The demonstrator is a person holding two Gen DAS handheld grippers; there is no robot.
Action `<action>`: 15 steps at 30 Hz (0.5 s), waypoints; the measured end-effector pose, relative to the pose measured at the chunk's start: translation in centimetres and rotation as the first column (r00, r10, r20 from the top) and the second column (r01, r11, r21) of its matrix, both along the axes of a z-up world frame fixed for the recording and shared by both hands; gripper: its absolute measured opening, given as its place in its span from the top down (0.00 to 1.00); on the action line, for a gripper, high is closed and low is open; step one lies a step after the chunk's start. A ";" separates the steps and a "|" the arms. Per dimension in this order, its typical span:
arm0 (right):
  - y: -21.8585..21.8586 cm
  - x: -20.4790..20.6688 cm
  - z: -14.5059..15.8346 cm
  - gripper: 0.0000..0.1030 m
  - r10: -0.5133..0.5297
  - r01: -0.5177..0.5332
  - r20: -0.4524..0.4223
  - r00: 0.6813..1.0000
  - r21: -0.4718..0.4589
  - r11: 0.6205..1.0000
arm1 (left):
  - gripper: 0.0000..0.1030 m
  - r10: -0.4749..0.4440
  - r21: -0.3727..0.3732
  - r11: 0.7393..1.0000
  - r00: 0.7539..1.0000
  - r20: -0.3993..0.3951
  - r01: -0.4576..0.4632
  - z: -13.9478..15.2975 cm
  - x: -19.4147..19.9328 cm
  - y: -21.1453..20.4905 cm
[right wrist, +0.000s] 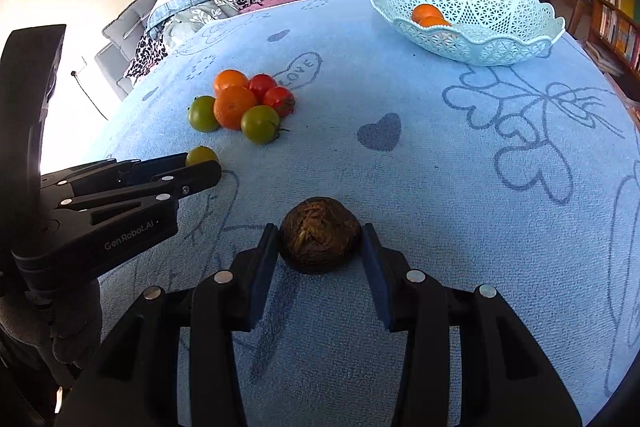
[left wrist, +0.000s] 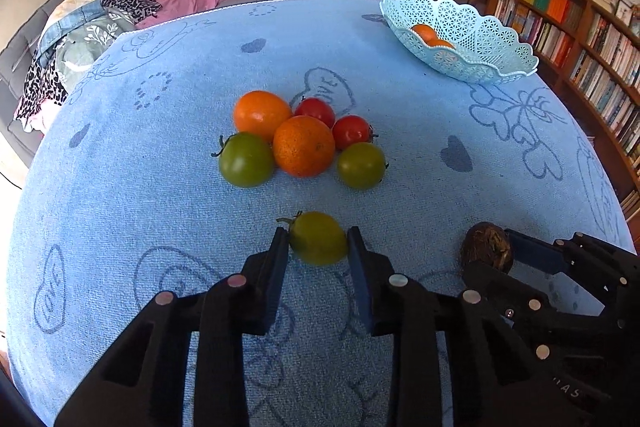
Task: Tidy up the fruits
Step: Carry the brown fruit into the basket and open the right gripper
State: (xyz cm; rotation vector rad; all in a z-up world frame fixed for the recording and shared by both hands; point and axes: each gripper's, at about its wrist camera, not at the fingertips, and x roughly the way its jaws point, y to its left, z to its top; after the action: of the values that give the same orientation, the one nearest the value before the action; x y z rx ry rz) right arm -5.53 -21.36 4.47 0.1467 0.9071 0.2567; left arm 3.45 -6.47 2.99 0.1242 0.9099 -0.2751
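My left gripper [left wrist: 318, 239] is shut on a yellow-green tomato [left wrist: 318, 237] that rests on the blue cloth; it also shows in the right wrist view [right wrist: 200, 155]. My right gripper [right wrist: 320, 239] has its fingers on both sides of a brown hairy fruit [right wrist: 318, 235], with a small gap at the right finger; the fruit also shows in the left wrist view [left wrist: 487, 247]. A cluster of two oranges [left wrist: 304, 146], two red tomatoes [left wrist: 351, 132] and two green tomatoes [left wrist: 246, 159] lies further ahead. A light blue lattice basket [left wrist: 486, 41] at the far right holds oranges [left wrist: 425, 33].
The table is covered by a blue towel [left wrist: 160, 147] with heart drawings. A sofa with piled clothes [left wrist: 92, 39] stands beyond the left edge. Bookshelves [left wrist: 580, 39] stand to the right.
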 end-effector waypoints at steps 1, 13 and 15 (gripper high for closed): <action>0.0 0.0 0.0 0.58 -0.002 0.002 0.001 1.000 0.002 1.000 | 0.70 0.000 0.001 1.000 1.000 0.008 0.000 0.2 0.0 0.0; -1.0 0.0 0.7 0.58 -0.025 0.025 0.020 0.999 0.023 0.999 | 0.70 -0.003 0.011 1.000 0.999 0.041 0.002 1.4 -0.1 -0.8; -1.4 -0.1 1.0 0.58 -0.034 0.033 0.028 0.999 0.025 0.999 | 0.70 -0.005 0.013 1.000 0.999 0.048 0.005 1.7 -0.1 -1.0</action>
State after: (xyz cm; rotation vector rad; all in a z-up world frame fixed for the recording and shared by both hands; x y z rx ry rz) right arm -5.59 -22.73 5.43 0.1805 0.8723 0.2380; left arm 3.34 -7.43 4.64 0.1441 0.8643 -0.2700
